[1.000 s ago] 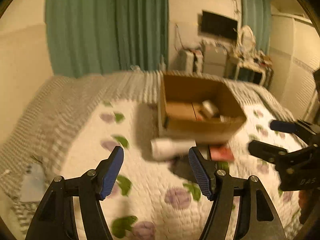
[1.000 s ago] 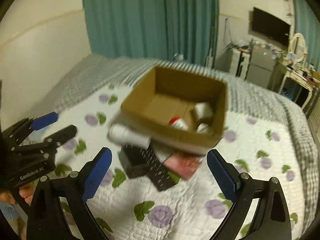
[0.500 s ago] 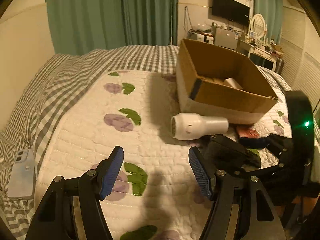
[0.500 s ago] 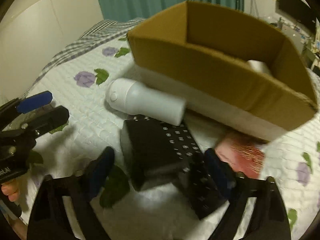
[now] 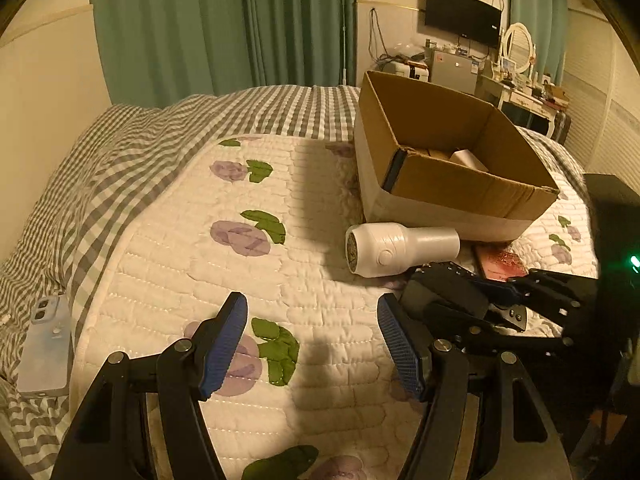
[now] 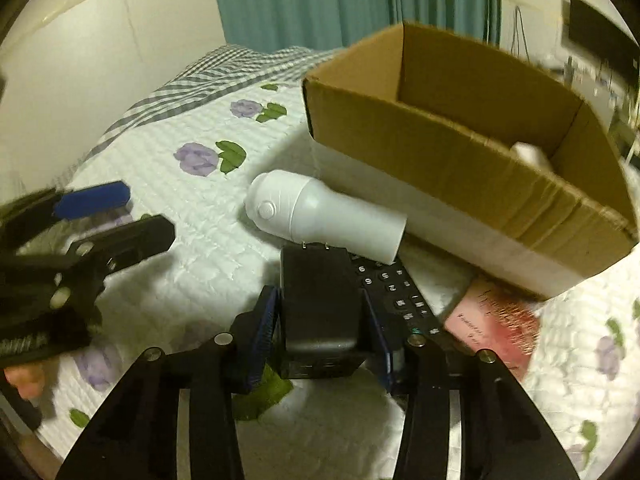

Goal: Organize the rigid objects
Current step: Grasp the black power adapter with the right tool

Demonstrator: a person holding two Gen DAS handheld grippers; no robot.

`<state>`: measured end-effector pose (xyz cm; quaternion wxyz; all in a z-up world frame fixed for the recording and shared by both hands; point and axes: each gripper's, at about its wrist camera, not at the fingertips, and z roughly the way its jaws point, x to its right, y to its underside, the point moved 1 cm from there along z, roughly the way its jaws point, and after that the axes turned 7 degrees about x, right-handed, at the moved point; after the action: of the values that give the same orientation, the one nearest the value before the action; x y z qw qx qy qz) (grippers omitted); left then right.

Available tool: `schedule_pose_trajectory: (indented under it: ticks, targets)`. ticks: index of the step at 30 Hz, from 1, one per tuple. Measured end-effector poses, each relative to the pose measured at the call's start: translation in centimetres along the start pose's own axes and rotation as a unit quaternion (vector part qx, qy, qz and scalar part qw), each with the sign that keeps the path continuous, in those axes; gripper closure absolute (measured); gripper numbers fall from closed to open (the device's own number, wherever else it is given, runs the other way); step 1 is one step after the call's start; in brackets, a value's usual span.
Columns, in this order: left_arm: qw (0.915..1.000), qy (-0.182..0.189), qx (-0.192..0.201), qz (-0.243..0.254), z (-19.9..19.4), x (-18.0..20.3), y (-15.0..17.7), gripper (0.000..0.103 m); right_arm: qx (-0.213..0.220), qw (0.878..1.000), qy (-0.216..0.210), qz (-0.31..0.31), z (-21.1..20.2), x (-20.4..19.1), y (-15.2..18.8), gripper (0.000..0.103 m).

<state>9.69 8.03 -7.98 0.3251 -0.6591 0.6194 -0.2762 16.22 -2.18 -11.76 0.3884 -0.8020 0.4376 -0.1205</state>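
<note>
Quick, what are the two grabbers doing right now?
Left gripper: open, holding nothing.
Right gripper: closed on the black adapter.

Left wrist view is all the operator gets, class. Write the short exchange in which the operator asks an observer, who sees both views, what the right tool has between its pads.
Operator: From here the right tool blocks whatever it reached for. What is it?
Observer: It is shut on a black plug adapter, with one pad on each side.
Operator: Which way does the adapter point?
Observer: Its two metal prongs point toward the white handheld device, which lies beside the cardboard box.
</note>
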Motion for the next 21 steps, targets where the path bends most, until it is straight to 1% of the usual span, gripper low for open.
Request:
schedule_pose_trajectory:
  ticks: [3, 5, 9, 11, 12, 14, 16, 21]
  targets:
    - [1.0, 0.001, -0.002, 0.005, 0.0, 0.3, 0.0, 0.033, 0.014, 1.0, 0.019, -0.01, -0.9, -0.5, 0.0, 0.063]
    - [1.0, 0.002, -0.003, 0.008, 0.2, 0.6, -0.1, 0.033, 0.043, 0.999, 0.027, -0.006, -2.8, -0.5, 0.5, 0.064]
    - [0.9998, 0.012, -0.009, 0.014, 0.9, 1.4, -0.4, 0.033, 0.086, 0.995, 0.038, 0.029, -6.0, 1.7, 1.6, 0.064]
    - [0.9996, 0.02, -0.011, 0.017, 1.5, 2.1, -0.9, 0.033, 0.107, 0.992, 0.038, 0.052, -7.6, 3.6, 1.9, 0.064]
    - [0.9995, 0.024, -0.011, 0.018, 1.8, 2.5, -1.2, 0.033, 0.111, 0.991, 0.042, 0.056, -7.9, 4.1, 1.9, 0.064]
    - [0.999, 0.039, -0.017, 0.018, 2.6, 3.2, -1.7, 0.033, 0.115, 0.989, 0.072, 0.058, -8.7, 5.5, 1.7, 0.063]
    - [0.9983, 0.051, -0.019, 0.021, 3.3, 3.9, -2.0, 0.033, 0.116, 0.987, 0.091, 0.06, -9.1, 6.4, 1.6, 0.063]
    - [0.9965, 0.059, -0.024, 0.054, 5.6, 5.8, -2.7, 0.033, 0.115, 0.984, 0.108, 0.084, -9.6, 8.8, 2.0, 0.064]
